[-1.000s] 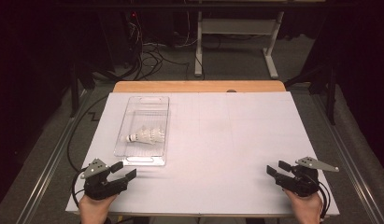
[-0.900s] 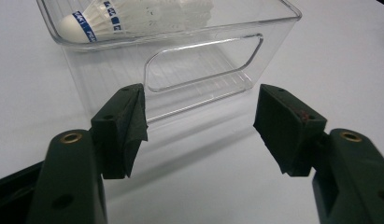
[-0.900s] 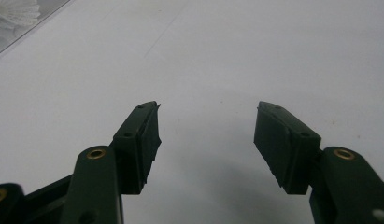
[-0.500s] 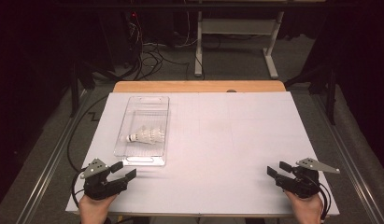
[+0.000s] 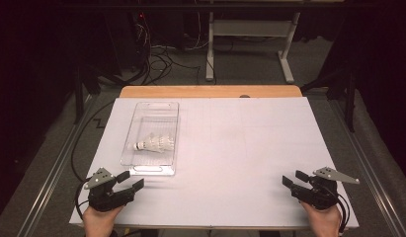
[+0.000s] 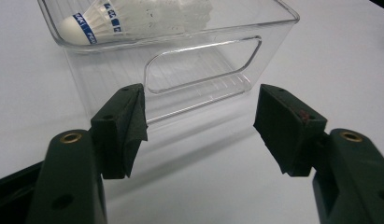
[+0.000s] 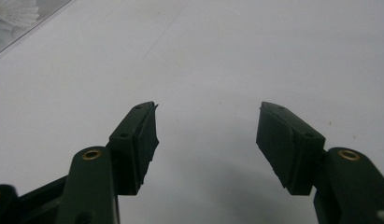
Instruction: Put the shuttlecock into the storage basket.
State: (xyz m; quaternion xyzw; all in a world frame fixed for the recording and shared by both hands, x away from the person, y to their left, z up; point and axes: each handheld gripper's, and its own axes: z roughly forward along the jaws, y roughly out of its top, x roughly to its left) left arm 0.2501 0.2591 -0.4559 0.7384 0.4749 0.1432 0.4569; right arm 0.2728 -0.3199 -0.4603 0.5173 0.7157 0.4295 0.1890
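A clear plastic bin (image 5: 151, 170) lies on the white table sheet at the left, long side running away from me. Inside it rest white shuttlecocks (image 5: 153, 143) with blue-banded cork heads (image 6: 82, 29), lying on their sides. My left gripper (image 5: 131, 181) sits near the table's front left, just in front of the bin's near end wall with its handle slot (image 6: 203, 65), open and holding nothing. My right gripper (image 5: 295, 178) rests at the front right, open and empty over bare sheet (image 7: 208, 70).
The white sheet (image 5: 250, 148) covers a wooden table whose far edge (image 5: 210, 91) shows. Beyond it stand a white desk frame (image 5: 250, 44) and loose cables (image 5: 161, 54) on the floor. Metal rails run along both sides of the table.
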